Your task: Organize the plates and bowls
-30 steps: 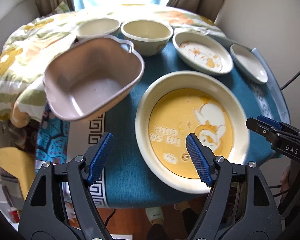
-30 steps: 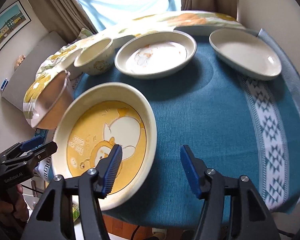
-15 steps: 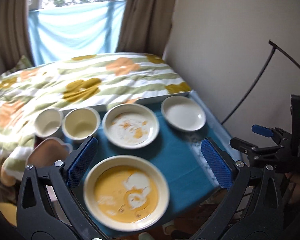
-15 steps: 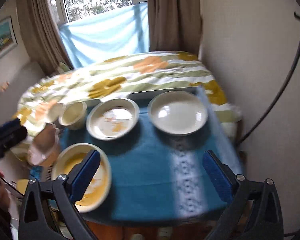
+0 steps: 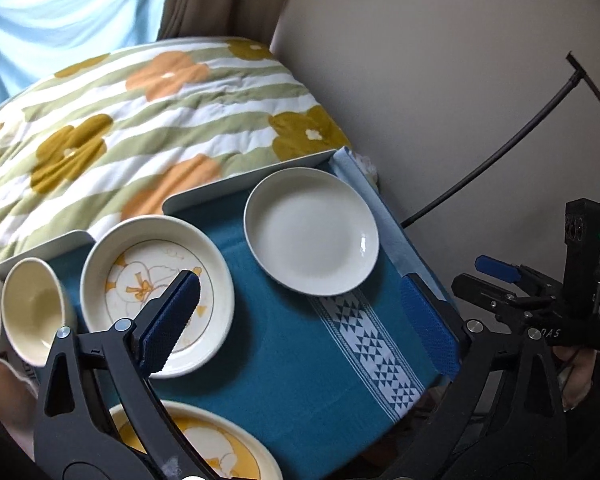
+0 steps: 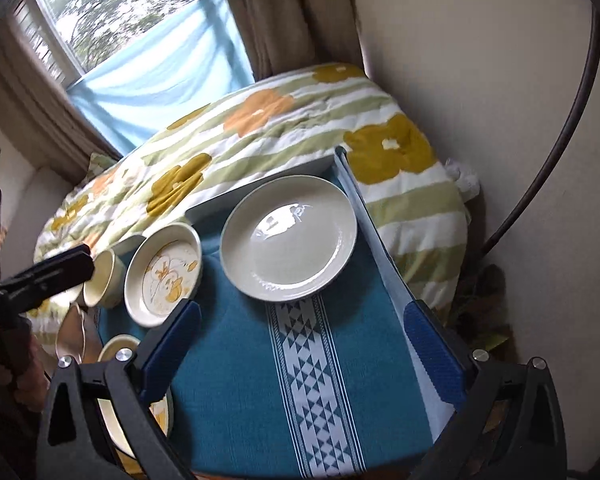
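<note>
A plain white plate [image 5: 311,236] lies at the far right of the blue tablecloth [image 5: 300,364]; it also shows in the right wrist view [image 6: 288,236]. A flower-patterned dish [image 5: 156,292] [image 6: 163,274] lies left of it. Two cream bowls [image 5: 32,312] stand further left; one shows in the right wrist view [image 6: 102,278]. A yellow cartoon plate [image 5: 204,448] [image 6: 118,380] lies nearest. My left gripper [image 5: 300,320] is open and empty above the cloth. My right gripper [image 6: 300,344] is open and empty above the cloth, near the white plate.
A floral quilt [image 5: 140,120] covers the bed behind the table. A beige wall [image 5: 440,60] stands on the right with a black cable [image 5: 500,152]. A brownish bowl [image 6: 72,336] hangs at the table's left edge. The right gripper shows at the left view's right edge [image 5: 540,308].
Both grippers pulled up and back from the yellow plate, opened wider, then swung right and closer toward the white plate. Nothing was taken hold of.
</note>
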A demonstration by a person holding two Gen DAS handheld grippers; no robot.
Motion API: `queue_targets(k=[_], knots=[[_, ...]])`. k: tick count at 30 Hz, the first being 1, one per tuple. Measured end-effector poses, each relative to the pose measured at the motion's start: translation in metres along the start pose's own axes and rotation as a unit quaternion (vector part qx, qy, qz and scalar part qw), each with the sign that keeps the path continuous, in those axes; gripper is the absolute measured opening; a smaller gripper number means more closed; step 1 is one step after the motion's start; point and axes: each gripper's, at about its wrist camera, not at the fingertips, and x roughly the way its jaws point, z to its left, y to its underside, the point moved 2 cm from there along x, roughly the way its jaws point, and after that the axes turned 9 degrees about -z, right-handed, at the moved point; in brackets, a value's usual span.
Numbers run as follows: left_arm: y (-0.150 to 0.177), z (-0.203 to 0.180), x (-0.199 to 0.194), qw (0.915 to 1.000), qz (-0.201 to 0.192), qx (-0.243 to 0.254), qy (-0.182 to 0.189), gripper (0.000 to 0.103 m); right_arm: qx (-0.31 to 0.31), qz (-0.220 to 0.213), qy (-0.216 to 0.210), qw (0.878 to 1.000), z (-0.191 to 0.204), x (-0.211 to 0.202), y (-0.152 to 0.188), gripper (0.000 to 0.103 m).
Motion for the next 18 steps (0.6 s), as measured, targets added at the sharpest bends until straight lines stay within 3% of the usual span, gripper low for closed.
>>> queue_targets(k=[4,7,10,14,18], knots=[[-0.007,0.012,0.058,0.9989,0.041,-0.02,0.005,0.082,0.043,0.024,-0.013,0.999,-0.028,0.044,-0.006,0.087],[-0.014,0.024,0.101,0.9975,0.068,-0.018,-0.005,0.075,0.055,0.044,-0.014,0.997,-0.039,0.073,-0.005,0.086],[-0.019,0.036,0.14,0.9953,0.094,-0.019,-0.014,0.067,0.064,0.058,-0.028,0.996,-0.042,0.098,-0.004,0.07],[-0.019,0.047,0.173,0.9921,0.123,-0.015,-0.02,0.059,0.076,0.065,-0.038,0.994,-0.046,0.117,-0.004,0.057],[-0.016,0.049,0.191,0.9892,0.146,-0.001,-0.017,0.04,0.071,0.071,-0.03,0.995,-0.046,0.13,-0.005,0.049]])
